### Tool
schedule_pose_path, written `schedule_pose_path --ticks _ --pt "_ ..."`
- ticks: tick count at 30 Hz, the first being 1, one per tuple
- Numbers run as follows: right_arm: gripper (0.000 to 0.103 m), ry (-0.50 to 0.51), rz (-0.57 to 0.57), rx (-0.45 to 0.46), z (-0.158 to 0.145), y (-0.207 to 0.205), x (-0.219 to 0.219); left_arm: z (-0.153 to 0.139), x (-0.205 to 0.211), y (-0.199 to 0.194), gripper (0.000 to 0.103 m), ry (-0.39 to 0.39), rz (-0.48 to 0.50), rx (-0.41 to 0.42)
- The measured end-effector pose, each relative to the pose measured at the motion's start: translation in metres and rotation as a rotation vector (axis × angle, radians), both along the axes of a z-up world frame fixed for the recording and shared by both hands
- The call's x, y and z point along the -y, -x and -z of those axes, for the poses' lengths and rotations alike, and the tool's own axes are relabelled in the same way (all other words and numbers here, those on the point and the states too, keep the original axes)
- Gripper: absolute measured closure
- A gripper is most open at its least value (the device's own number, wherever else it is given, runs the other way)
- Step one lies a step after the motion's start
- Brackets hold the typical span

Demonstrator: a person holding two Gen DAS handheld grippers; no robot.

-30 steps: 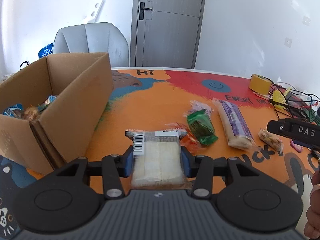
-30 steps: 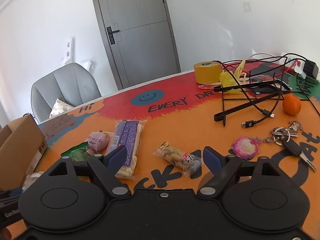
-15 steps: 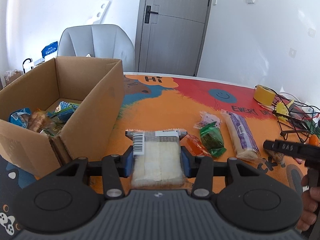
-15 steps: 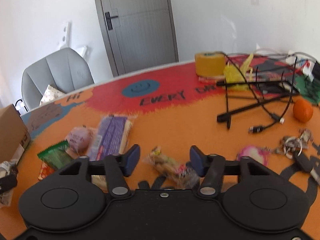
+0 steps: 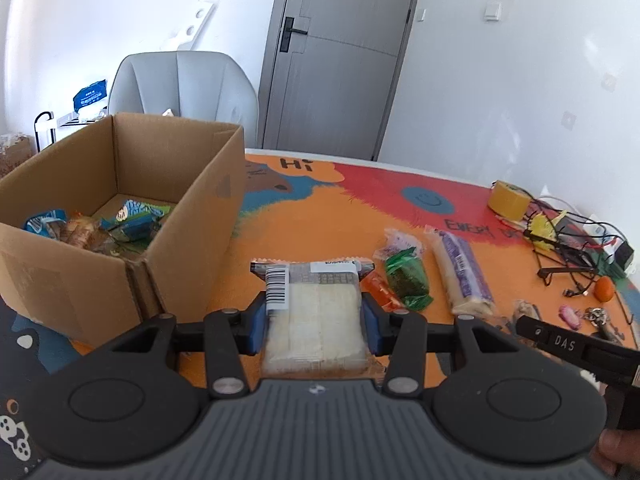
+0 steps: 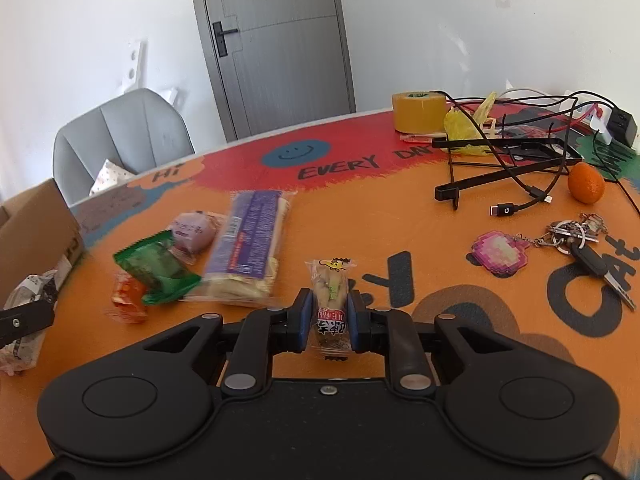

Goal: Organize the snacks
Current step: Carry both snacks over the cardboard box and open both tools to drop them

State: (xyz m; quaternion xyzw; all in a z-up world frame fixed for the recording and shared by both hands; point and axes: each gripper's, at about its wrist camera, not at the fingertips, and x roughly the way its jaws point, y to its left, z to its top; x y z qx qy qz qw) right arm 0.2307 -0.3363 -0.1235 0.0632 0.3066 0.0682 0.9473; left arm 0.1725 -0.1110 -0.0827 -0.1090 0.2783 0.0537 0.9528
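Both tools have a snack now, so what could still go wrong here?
The left tool holds a clear-wrapped white cake by its sides; it could clip the cardboard box wall going in. The right tool pinches a small snack packet, whose slippery wrapper might slide out when lifted.

We see both views brightly and evenly lit, as by daylight. The white walls (image 5: 520,80) wash out near the top, and the orange tabletop (image 6: 400,220) carries only soft shadows. Fisheye bending curves the door (image 6: 276,40) and darkens the corners. In the right wrist view the purple snack pack (image 6: 248,240) is smeared by motion blur.
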Motion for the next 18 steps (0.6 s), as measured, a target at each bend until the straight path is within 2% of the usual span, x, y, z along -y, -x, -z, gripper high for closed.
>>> schedule_pose_path --ticks 11,18 --pt "0.083 -0.048 -0.007 0.078 -0.027 0.039 -0.025 -0.033 -0.005 0.027 0.057 -0.021 0.047 0.105" --pt "0.083 -0.106 -0.039 0.132 -0.043 0.058 -0.038 -0.051 -0.016 0.042 0.057 -0.058 0.012 0.139"
